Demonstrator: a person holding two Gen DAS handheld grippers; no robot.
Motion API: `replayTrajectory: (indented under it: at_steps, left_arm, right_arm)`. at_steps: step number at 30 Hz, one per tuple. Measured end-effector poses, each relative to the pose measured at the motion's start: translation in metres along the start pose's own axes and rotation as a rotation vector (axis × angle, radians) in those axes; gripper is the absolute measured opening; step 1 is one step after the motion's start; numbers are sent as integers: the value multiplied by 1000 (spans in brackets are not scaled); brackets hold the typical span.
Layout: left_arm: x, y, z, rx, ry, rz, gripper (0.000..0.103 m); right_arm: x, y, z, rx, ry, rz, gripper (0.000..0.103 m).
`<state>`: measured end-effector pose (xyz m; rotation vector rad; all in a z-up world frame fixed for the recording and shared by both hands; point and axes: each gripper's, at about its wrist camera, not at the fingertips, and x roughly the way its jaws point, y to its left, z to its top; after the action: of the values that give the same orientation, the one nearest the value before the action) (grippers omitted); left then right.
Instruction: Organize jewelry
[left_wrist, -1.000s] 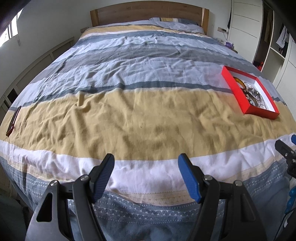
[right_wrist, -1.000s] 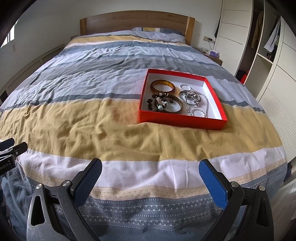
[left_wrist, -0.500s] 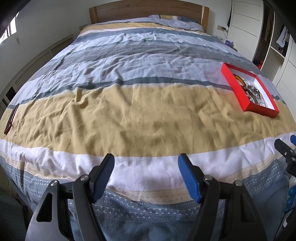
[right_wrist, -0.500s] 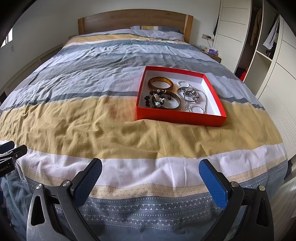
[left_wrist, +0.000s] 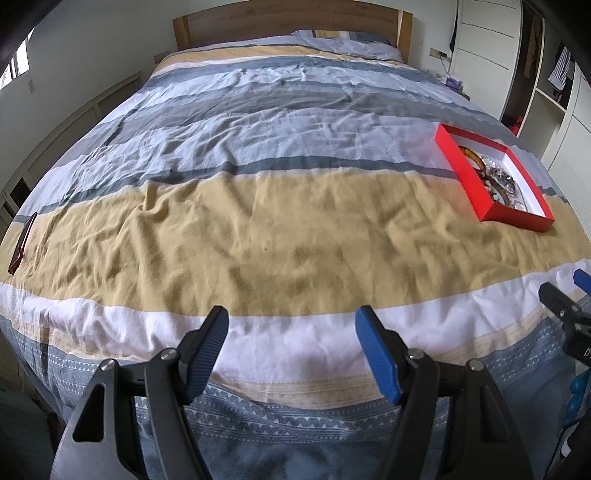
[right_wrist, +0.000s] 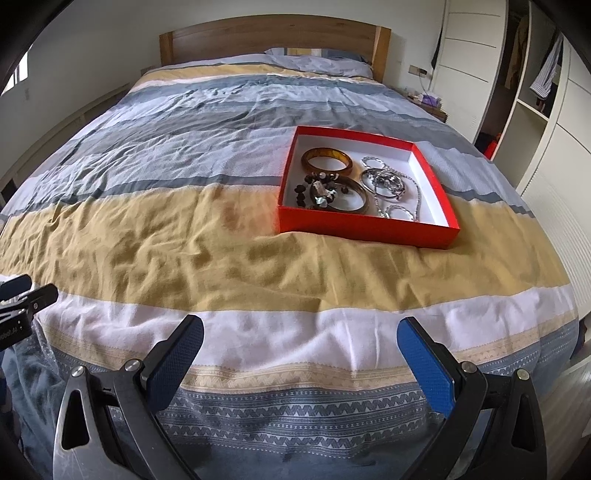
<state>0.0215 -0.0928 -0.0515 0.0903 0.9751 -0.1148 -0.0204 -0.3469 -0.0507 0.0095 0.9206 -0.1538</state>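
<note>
Right wrist view puts the red box (right_wrist: 364, 224) of jewelry (right_wrist: 352, 184) at one o'clock on the bed (right_wrist: 221, 258), both tools, right (right_wrist: 300, 346) and left (left_wrist: 291, 338), gaping empty, so approach seems underway; next, reach in.

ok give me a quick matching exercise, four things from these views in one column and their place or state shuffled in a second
Things:
1. amber bangle
2. silver chains
3. red box
4. right claw

Place or state:
A. open, holding nothing
B. right part of the box
C. on the bedspread's yellow and grey stripes
D. far left part of the box

Pairs: 1-D, 2-B, 3-C, 4-A
</note>
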Motion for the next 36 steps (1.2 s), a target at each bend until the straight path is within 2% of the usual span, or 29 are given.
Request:
replayTrajectory:
  at_steps: [9, 17, 27, 36]
  left_arm:
    - [-9, -21, 10, 32, -12, 7, 70]
    - [-25, -32, 15, 47, -56, 19, 70]
    - [-28, -43, 16, 64, -54, 32, 70]
    - [-17, -39, 16, 58, -31, 35, 70]
  right_arm:
    - [-8, -15, 6, 14, -7, 2, 102]
    - [-16, -30, 10, 35, -29, 8, 102]
    - [-20, -40, 6, 45, -35, 11, 102]
    - [-6, -45, 6, 58, -13, 2, 102]
